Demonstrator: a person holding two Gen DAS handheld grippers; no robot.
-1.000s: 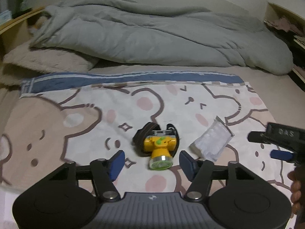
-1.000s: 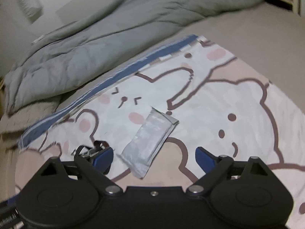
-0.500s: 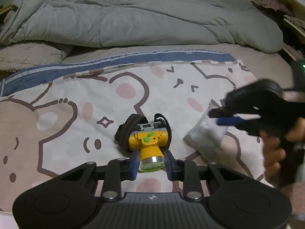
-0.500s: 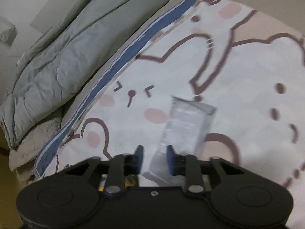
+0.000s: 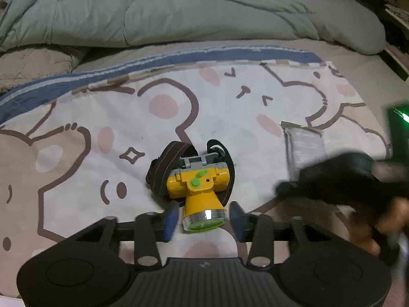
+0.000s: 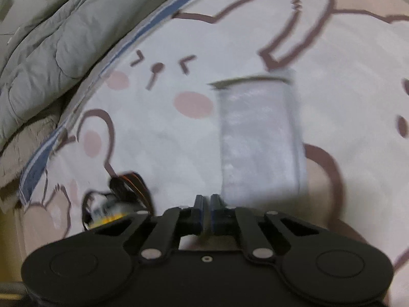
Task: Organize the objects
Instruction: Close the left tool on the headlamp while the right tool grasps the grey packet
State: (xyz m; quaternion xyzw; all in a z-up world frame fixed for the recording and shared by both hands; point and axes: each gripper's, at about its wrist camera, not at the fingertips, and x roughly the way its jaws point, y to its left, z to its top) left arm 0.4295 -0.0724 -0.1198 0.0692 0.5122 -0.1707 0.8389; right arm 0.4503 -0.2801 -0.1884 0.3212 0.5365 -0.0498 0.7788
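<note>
Yellow headlamp (image 5: 195, 186) lying lower centre of left wrist view, on cartoon-bear blanket (image 5: 76, 128), lens end toward camera, dark strap (image 5: 166, 163) looped behind body. Left gripper (image 5: 204, 217) spread around lens end: blue pads (image 5: 170, 220) flanking silver bezel on both sides, small gap visible each side, not clamped. Green buttons on top of lamp body.

Translucent white pouch (image 6: 258, 140) centre-right in right wrist view, flat on blanket, long axis running up the frame, top seal edge toward upper frame. Right gripper (image 6: 207, 212) pinched nearly closed at pouch's lower left corner; thin sliver of something between pads, probably pouch edge, but motion blur too heavy to confirm a grip. Same pouch (image 5: 304, 145) visible right of centre in left wrist view, lower end covered by blurred black body of right gripper (image 5: 332, 186), person's hand (image 5: 378, 220) behind it at right edge.

Headlamp (image 6: 112, 204) partly visible lower left in right wrist view, well left of pouch, half hidden by gripper housing. Grey duvet (image 5: 179, 7) bunched across top of left view, upper left of right view. Blue border strip (image 5: 166, 60) of blanket just below duvet. Green indicator light (image 5: 402, 113) at right edge of left view.
</note>
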